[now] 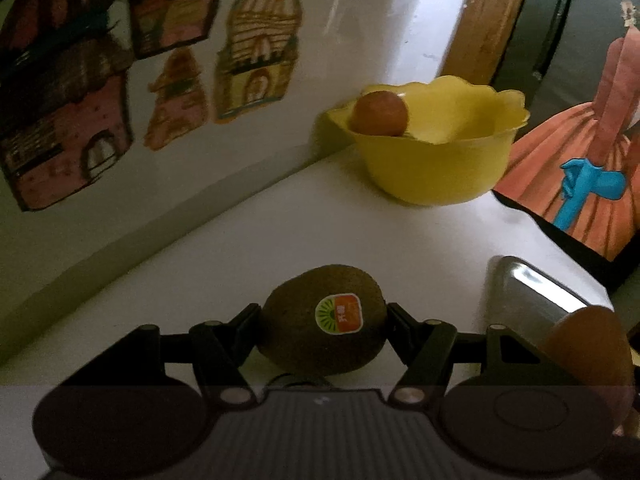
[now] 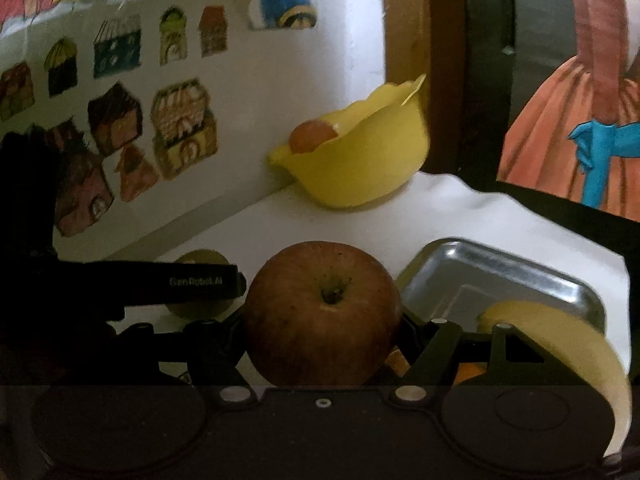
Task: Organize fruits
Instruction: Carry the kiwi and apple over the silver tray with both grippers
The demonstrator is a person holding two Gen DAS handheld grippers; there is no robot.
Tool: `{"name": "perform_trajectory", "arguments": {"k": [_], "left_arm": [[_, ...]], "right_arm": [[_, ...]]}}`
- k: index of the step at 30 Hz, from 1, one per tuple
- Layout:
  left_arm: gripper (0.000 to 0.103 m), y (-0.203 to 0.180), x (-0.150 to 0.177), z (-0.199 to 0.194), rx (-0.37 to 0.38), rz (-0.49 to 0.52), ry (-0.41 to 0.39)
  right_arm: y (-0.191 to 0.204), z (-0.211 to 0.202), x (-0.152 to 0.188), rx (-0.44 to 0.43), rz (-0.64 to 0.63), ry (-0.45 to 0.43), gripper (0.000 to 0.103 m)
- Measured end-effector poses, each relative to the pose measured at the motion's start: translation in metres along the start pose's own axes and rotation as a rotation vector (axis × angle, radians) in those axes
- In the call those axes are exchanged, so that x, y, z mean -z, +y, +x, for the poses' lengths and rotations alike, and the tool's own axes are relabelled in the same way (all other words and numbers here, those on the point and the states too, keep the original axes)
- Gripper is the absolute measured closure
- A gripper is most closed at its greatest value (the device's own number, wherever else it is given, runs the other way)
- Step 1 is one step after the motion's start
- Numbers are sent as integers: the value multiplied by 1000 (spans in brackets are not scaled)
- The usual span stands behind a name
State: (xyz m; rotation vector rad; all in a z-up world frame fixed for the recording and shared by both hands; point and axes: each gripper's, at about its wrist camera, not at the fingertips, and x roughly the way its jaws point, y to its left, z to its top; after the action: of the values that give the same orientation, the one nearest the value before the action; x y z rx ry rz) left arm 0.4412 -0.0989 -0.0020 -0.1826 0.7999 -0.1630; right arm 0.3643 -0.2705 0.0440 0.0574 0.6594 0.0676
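Between my left gripper (image 1: 324, 320) jaws sits the kiwi (image 1: 324, 320), pinched at both ends; my right gripper (image 2: 322, 320) clamps the apple (image 2: 322, 312). Yellow bowl (image 1: 436, 168) lies ahead by the wall — carry level, lower inside, release gently.

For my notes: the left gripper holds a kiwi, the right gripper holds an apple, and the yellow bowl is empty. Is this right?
Not quite: the yellow bowl is not empty; the left wrist view shows one reddish-brown fruit inside. The left gripper does hold the kiwi, the right gripper the apple.
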Motion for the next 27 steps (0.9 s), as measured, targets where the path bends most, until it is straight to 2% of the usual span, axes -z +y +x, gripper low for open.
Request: {"name": "perform_trajectory", "arguments": {"k": [10, 16, 20, 27], "left_arm": [[32, -53, -11, 7, 134, 69, -19], [32, -91, -19, 18, 215, 138, -1], [32, -111, -20, 28, 252, 190, 30], [32, -128, -18, 43, 268, 225, 98]], "right_arm": [[-54, -22, -15, 173, 58, -92, 31], [-93, -21, -21, 269, 90, -93, 31], [-114, -16, -24, 301, 93, -70, 31], [-145, 4, -29, 286, 131, -2, 31]]}}
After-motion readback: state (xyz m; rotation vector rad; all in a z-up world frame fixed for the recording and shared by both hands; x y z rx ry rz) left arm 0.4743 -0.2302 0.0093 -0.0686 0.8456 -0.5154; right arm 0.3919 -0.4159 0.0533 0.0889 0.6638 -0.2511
